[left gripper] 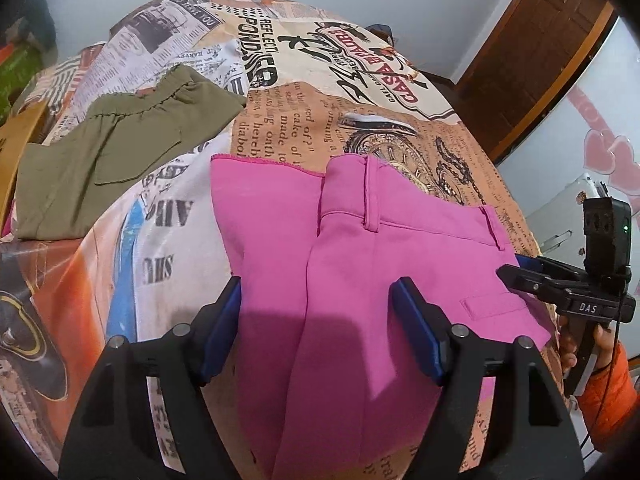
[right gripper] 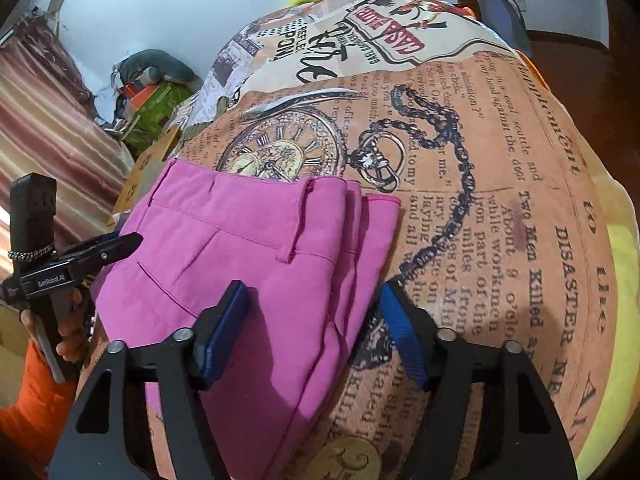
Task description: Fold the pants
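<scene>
Both my tongs, left gripper (left gripper: 318, 322) and right gripper (right gripper: 314, 326), hang wide open and empty over the pink pants (left gripper: 360, 280), so I'd pinch both edges evenly below the waistband (right gripper: 240, 216).

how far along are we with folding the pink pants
Done: the pink pants lie on the printed bedspread, already doubled, hem edge up beside the waistband. An olive garment lies folded farther off. In hand: nothing; left tool and right tool hover open over the pants. Left: perhaps one more fold.
</scene>
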A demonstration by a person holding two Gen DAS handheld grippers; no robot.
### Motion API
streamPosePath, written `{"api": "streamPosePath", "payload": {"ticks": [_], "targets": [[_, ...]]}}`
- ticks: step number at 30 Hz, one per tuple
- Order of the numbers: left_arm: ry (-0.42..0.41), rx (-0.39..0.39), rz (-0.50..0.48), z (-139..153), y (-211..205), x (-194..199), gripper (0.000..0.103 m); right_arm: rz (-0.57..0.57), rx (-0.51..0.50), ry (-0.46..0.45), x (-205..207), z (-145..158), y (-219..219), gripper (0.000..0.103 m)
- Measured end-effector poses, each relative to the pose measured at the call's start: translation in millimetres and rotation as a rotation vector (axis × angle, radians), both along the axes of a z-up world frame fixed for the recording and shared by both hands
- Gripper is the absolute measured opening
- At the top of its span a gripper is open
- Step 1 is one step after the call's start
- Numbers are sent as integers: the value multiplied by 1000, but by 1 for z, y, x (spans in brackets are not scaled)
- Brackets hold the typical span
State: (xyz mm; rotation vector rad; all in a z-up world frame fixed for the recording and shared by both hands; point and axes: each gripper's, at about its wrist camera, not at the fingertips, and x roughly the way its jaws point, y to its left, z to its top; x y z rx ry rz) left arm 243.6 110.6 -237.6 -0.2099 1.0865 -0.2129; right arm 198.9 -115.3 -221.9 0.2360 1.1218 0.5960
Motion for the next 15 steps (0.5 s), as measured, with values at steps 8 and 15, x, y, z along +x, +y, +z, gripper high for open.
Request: {"api": "streamPosePath", "payload": {"ticks": [8, 15], "targets": [[8, -22, -16, 3, -5, 2, 40, -7, 17, -10, 6, 3, 2, 29], [-31, 15, -41, 23, -14, -6, 21, -11, 6, -60, 6, 17, 0, 13]]}}
